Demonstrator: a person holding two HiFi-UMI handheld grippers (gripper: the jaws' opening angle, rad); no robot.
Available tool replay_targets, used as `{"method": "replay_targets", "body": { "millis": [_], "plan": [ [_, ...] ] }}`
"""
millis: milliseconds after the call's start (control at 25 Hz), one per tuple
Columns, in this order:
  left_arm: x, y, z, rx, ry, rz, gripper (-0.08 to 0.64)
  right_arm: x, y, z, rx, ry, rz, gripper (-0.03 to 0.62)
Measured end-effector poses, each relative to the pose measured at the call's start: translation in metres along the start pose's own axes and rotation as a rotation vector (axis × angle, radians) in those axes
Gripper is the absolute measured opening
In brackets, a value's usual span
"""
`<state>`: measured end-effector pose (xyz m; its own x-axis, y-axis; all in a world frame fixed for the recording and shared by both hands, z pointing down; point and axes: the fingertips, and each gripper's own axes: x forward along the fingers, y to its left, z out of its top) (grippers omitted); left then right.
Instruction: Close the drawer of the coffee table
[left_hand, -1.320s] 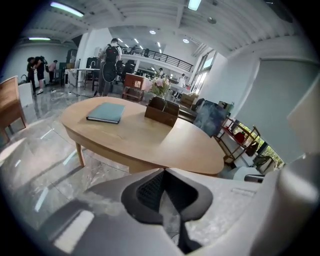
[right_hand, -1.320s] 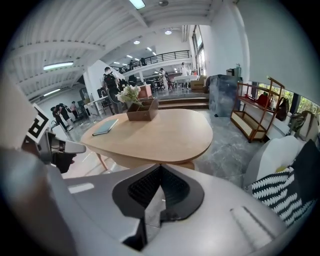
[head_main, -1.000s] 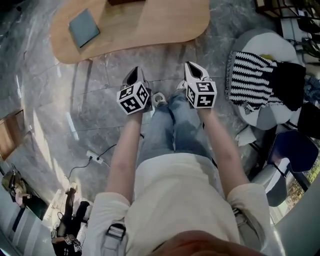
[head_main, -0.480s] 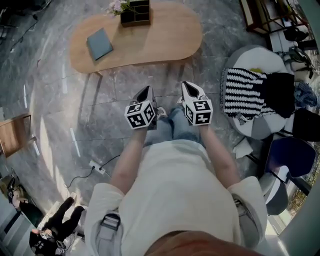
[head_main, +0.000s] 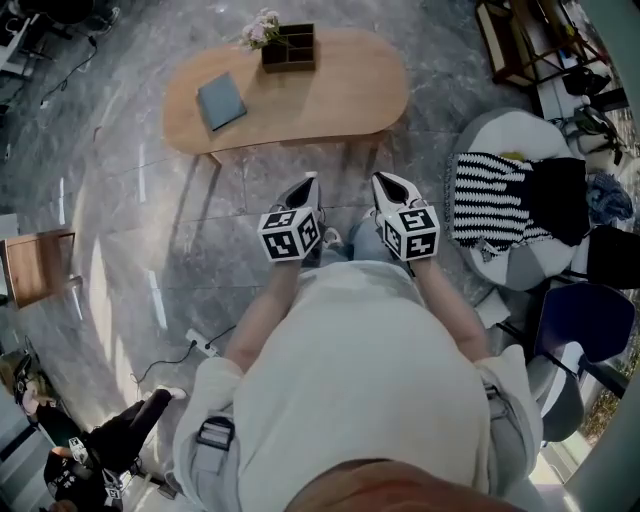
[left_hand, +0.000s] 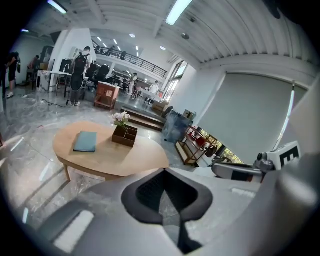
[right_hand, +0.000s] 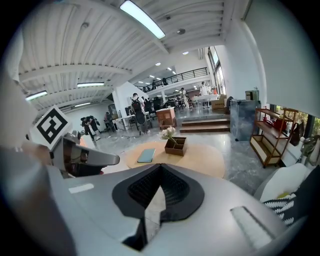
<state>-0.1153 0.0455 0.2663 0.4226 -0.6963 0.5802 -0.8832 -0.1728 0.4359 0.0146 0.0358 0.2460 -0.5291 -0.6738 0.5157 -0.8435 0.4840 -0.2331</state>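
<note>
The oval wooden coffee table (head_main: 330, 95) stands on the grey stone floor ahead of me, and no drawer shows on it from above. On its top lie a blue book (head_main: 221, 101) and a dark wooden box (head_main: 288, 48) with flowers. My left gripper (head_main: 311, 181) and right gripper (head_main: 381, 181) hang side by side over the floor, short of the table's near edge. Both are shut and hold nothing. The left gripper view has its gripper (left_hand: 165, 176) pointing past the table (left_hand: 135, 160). In the right gripper view the gripper (right_hand: 160, 169) faces the table (right_hand: 205, 157).
A white seat (head_main: 520, 130) draped with a black and white striped cloth (head_main: 490, 200) stands at the right, a blue chair (head_main: 585, 320) behind it. A small wooden cabinet (head_main: 35, 268) is at the left, a power strip (head_main: 200, 345) on the floor. People stand at the lower left (head_main: 90, 450).
I have stood up: both grippers rose together, still shut. The table has slid down into full view and looks farther below me.
</note>
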Motion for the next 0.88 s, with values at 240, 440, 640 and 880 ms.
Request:
{"method": "replay_targets", "body": {
  "millis": [240,440,640,880],
  "plan": [
    [-0.011,0.000,0.017,-0.004,-0.021,-0.015,0.002,-0.004,0.020,0.027,-0.035,-0.049,0.031,0.002],
    [-0.019,-0.001,0.021,0.002,-0.036,-0.022,0.002,-0.009,0.028,0.040,-0.047,-0.090,0.031,0.000],
    [-0.024,0.000,0.025,0.007,-0.050,-0.028,0.002,-0.012,0.035,0.047,-0.046,-0.120,0.034,0.000],
    [-0.026,0.002,0.031,0.016,-0.061,-0.030,0.002,-0.012,0.038,0.051,-0.054,-0.129,0.034,0.000]
  ]
}}
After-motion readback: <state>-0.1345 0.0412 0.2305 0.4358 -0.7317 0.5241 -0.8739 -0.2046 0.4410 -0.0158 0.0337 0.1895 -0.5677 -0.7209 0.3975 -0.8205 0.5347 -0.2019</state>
